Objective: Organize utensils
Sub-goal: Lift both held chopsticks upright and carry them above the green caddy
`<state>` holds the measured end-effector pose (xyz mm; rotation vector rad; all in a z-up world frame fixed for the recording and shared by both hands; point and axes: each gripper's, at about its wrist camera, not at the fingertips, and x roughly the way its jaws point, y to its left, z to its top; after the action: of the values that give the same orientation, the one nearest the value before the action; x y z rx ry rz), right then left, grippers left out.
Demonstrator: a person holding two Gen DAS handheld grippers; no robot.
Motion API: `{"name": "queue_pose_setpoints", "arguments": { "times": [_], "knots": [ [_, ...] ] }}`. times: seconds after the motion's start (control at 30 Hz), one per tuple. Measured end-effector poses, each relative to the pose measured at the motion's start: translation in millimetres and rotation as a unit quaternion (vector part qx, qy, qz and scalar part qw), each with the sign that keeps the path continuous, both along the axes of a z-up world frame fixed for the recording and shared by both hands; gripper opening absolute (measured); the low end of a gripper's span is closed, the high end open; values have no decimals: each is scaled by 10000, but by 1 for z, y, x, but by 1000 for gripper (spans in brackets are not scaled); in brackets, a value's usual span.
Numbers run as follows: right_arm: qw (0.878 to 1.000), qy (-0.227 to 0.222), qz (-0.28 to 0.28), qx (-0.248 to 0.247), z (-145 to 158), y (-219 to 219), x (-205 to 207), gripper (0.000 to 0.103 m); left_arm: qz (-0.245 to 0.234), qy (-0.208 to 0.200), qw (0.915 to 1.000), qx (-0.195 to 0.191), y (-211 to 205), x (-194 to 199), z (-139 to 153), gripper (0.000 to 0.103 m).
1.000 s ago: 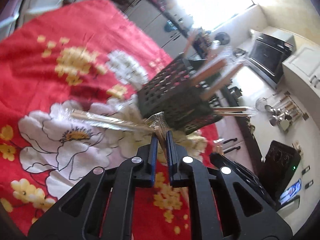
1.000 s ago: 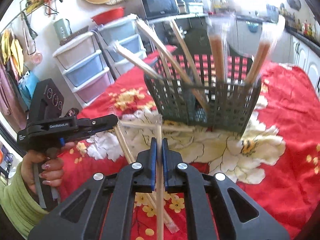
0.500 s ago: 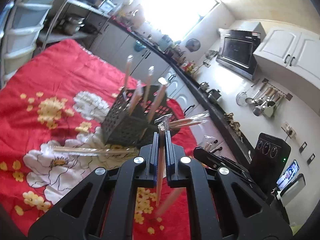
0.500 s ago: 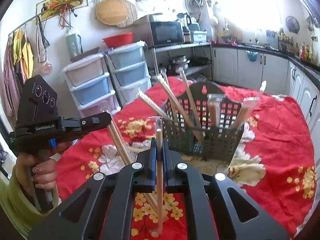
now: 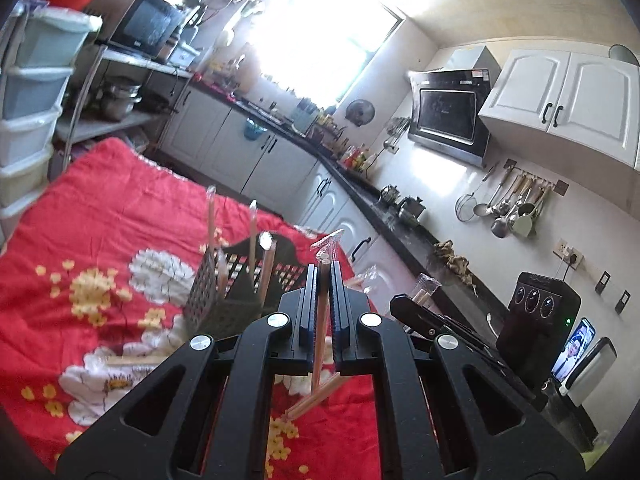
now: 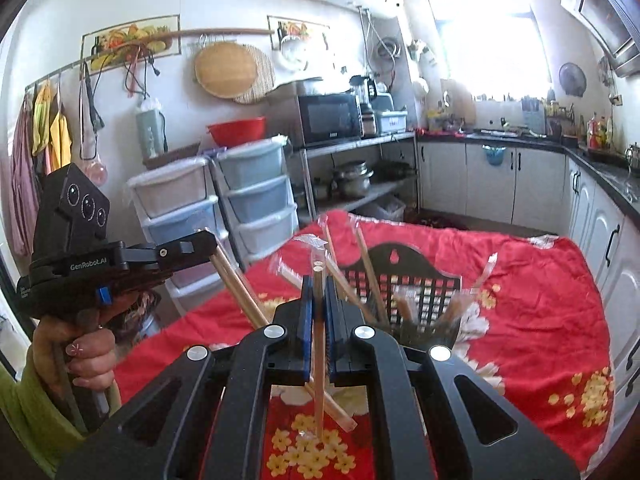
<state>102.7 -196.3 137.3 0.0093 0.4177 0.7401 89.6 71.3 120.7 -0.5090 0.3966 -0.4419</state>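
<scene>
Kitchen; table [image 6: 552,304] under red floral cloth, white cabinets, microwave [image 6: 329,119], stacked drawers. "GenRobot.AI" printed on left tool [image 6: 208,245]. Left tool clamps wrapped chopsticks [image 5: 320,336]; right tool [image 6: 319,296] clamps another wrapped pair [image 6: 319,344], both raised over table. Black basket [image 6: 416,292] on cloth holds more.

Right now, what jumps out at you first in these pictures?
The bright red flowered cloth covering the table. On it stands a dark slotted basket full of wrapped chopsticks. Up front, each tool, right tool and left tool, pinches its own wrapped chopstick pair above the cloth.
</scene>
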Motion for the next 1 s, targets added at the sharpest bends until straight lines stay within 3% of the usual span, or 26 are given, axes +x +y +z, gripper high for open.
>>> {"name": "queue_pose_setpoints", "arguments": {
  "times": [0.5,0.73,1.0],
  "knots": [
    [9973,-534,-157,475,58,6,24,6,384,-658,9971,-83,19,10,63,3],
    [9925,-912,-494,653,84,5,42,6,507,-822,9949,-279,22,22,77,3],
    [9865,-1182,-814,794,84,-5,64,6,775,-1002,9915,-282,15,42,78,3]
  ]
}}
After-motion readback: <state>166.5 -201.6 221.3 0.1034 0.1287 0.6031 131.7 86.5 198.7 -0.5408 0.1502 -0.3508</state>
